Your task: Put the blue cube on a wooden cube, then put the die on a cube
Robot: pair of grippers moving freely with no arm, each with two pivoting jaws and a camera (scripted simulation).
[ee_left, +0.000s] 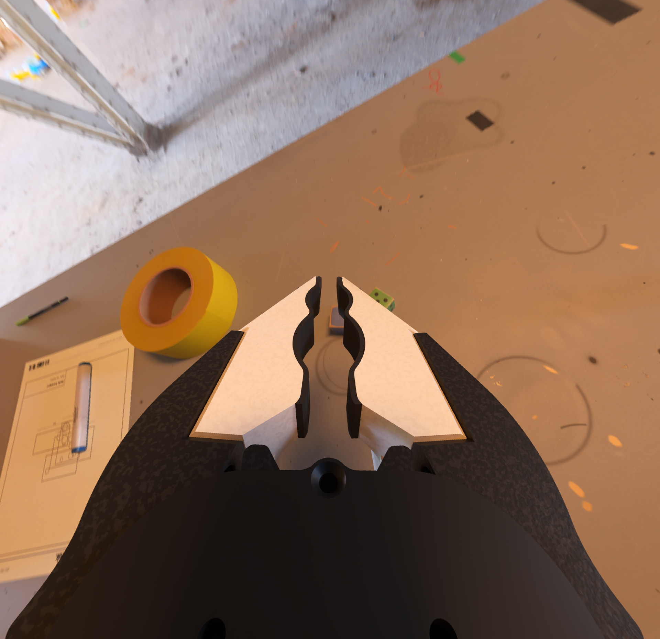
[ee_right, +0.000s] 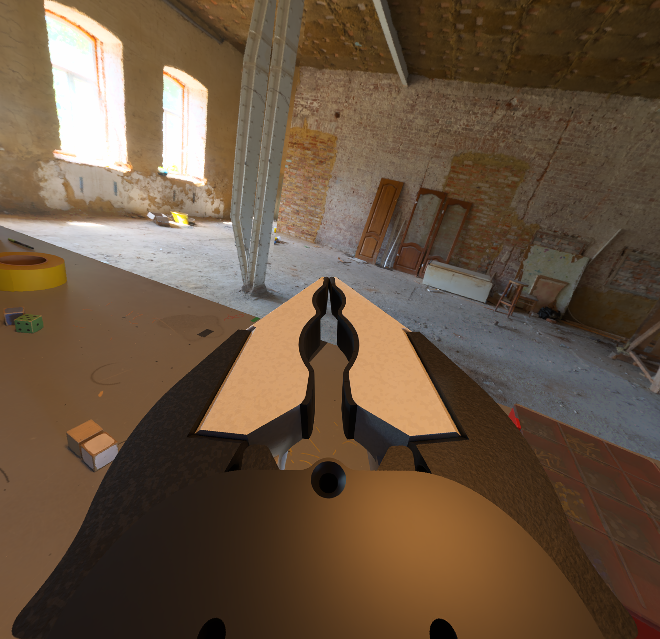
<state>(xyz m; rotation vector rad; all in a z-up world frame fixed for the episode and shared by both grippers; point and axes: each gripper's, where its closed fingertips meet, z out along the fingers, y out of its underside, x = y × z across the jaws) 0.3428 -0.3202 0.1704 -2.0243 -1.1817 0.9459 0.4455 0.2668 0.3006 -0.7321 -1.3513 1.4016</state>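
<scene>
The blue cube (ee_left: 335, 319) sits on the brown table and shows through the gap between my left gripper's fingers. The green die (ee_left: 384, 298) is just right of it, partly hidden by the right finger. My left gripper (ee_left: 328, 282) hovers above them, slightly open and empty. In the right wrist view the blue cube (ee_right: 12, 315) and the die (ee_right: 29, 323) stand side by side at the far left. Two wooden cubes (ee_right: 92, 443) touch each other nearer, left of my right gripper (ee_right: 328, 282). That gripper is shut and empty, pointing past the table edge.
A yellow tape roll (ee_left: 178, 302) lies left of the blue cube. A paper sheet (ee_left: 53, 479) with a marker (ee_left: 81, 407) on it and a pen (ee_left: 41, 311) lie farther left. A red tiled surface (ee_right: 589, 497) is at the right. The table edge (ee_right: 178, 286) runs diagonally.
</scene>
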